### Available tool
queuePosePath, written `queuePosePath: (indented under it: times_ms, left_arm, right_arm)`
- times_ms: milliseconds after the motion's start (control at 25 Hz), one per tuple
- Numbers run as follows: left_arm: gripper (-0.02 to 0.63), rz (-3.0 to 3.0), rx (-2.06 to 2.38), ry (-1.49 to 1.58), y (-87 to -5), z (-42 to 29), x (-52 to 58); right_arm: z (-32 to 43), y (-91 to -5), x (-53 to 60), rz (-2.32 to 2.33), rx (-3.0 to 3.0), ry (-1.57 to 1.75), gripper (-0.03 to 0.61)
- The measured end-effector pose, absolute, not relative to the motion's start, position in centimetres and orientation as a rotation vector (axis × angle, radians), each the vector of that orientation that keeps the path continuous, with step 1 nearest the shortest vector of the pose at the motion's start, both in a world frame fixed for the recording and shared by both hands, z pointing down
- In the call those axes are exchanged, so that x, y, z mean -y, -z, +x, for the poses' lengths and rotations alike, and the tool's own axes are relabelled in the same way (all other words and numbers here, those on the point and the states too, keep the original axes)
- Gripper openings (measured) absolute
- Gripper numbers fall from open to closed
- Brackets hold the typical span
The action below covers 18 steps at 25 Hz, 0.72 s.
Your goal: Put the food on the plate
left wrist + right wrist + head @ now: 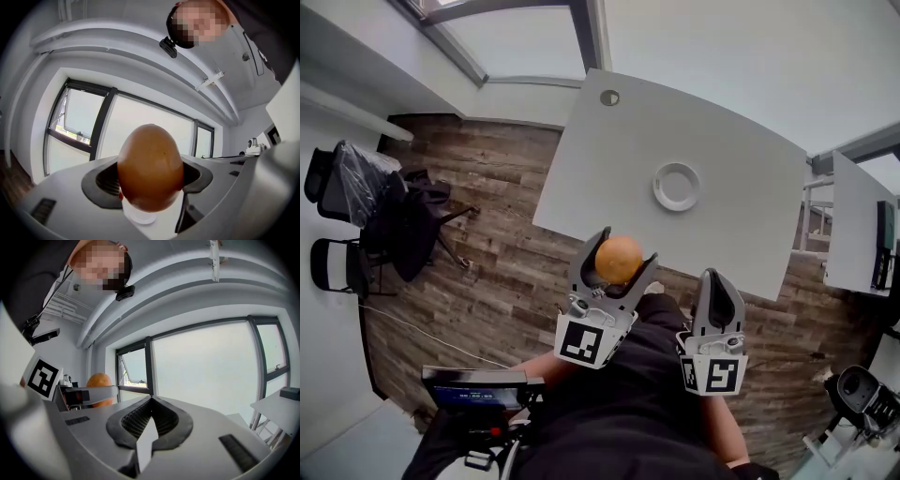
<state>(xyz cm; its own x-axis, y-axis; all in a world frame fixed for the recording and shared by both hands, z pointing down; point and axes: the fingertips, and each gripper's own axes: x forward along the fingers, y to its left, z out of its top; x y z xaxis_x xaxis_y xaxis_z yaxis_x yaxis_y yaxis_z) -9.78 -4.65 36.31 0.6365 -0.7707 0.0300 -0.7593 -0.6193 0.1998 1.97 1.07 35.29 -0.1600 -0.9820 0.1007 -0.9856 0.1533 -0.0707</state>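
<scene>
Left gripper (pixel 628 246) clamps one smooth orange-brown egg-shaped food (pixel 150 166); right gripper (pixel 713 276) closed, empty. One round white plate (pixel 657 187) on white table (pixel 731 131).

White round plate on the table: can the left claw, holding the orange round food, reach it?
Probably yes: nothing stands on the white table between the left claw and the white round plate.
</scene>
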Motion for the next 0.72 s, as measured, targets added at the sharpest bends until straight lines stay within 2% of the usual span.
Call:
queuePosePath:
  times_ms: [720]
  left_arm:
    - [0.311, 2.481, 1.303, -0.218, -46.8, -5.2, 10.2]
  right_arm:
    - [6.6, -34.3, 0.3, 1.907, 2.491, -0.157, -0.003]
